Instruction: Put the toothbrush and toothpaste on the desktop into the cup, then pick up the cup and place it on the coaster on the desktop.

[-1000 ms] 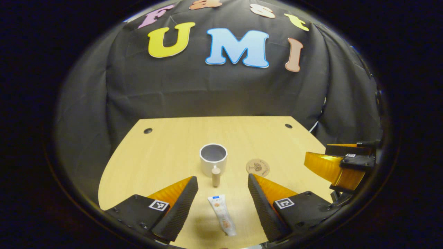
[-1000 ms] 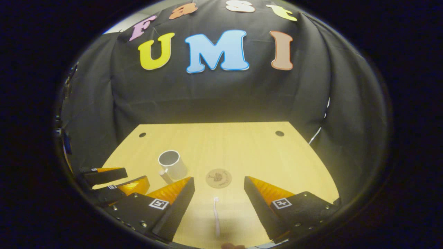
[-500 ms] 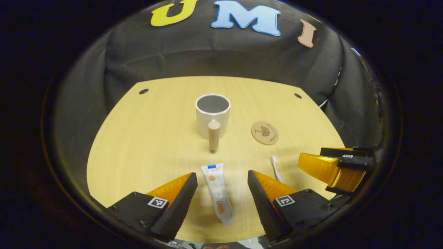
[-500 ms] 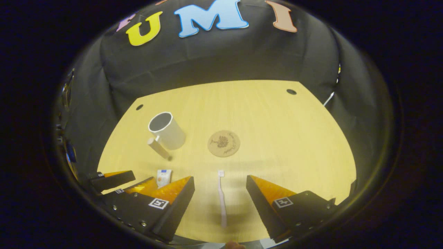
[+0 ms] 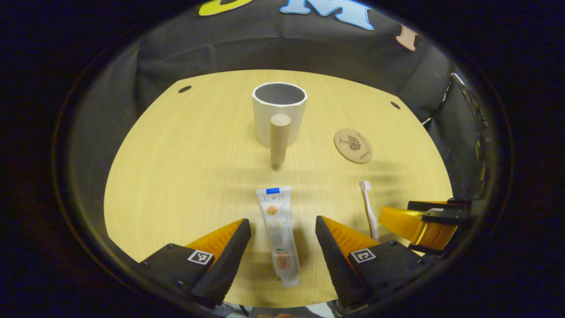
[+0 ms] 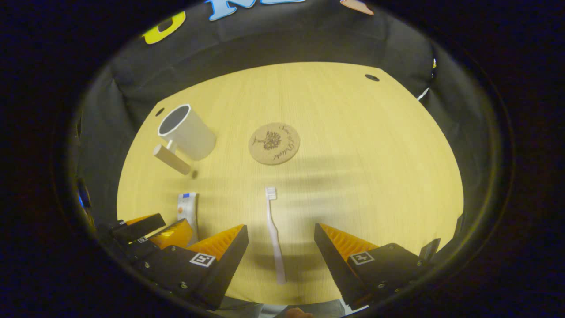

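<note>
A white toothpaste tube (image 5: 279,235) lies flat on the wooden desktop (image 5: 185,168), straight between the spread fingers of my left gripper (image 5: 282,247), which is open above it. The pale toothbrush (image 6: 274,235) lies head away from me between the fingers of my right gripper (image 6: 280,249), also open. A white cup (image 5: 279,112) with a wooden handle (image 5: 279,138) stands upright beyond the tube; the same cup (image 6: 186,132) sits far left in the right gripper view. The round cork coaster (image 6: 274,143) lies right of the cup. The toothbrush (image 5: 368,207) and right gripper (image 5: 423,219) appear at right in the left gripper view.
The desktop has small round holes near its back corners (image 6: 372,77) and ends at black cloth walls on all sides. The left gripper (image 6: 150,229) and the toothpaste (image 6: 187,211) lie at the lower left of the right gripper view. Shadow bands cross the wood.
Both grippers have tipped downward and come closer over the desk, so the tube and brush now lie fully between their fingers. Nothing on the desk has shifted.
</note>
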Available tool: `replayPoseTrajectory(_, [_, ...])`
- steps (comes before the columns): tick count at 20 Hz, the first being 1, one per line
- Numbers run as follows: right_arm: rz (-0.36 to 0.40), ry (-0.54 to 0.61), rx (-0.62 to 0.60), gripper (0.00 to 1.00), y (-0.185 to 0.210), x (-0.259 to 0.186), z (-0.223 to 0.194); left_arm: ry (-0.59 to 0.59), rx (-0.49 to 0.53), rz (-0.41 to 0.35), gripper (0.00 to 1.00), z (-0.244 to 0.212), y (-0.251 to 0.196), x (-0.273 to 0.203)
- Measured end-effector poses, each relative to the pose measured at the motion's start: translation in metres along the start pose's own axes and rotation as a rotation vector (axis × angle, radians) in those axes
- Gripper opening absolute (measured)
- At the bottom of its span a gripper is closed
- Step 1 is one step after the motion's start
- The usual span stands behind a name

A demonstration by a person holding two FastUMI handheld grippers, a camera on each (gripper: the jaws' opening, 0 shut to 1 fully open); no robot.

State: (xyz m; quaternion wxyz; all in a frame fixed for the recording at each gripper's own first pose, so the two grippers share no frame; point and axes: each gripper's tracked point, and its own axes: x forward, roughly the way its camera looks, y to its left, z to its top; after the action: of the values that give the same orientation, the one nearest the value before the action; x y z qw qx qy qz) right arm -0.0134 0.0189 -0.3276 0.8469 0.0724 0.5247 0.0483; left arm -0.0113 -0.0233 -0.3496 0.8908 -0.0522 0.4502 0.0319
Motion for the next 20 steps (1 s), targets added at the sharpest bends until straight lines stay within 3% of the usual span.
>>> replayPoseTrajectory(12, [-0.049, 0.118, -0.036, 0.96, -0.004, 0.028, -0.023, 0.141, -0.055, 0.058, 0.96, -0.033, 0.016, 0.027])
replayPoseTrajectory(20, [-0.09, 0.163, -0.065, 0.95, -0.007, 0.034, -0.025, 0.181, -0.033, 0.094, 0.95, -0.032, 0.017, 0.03])
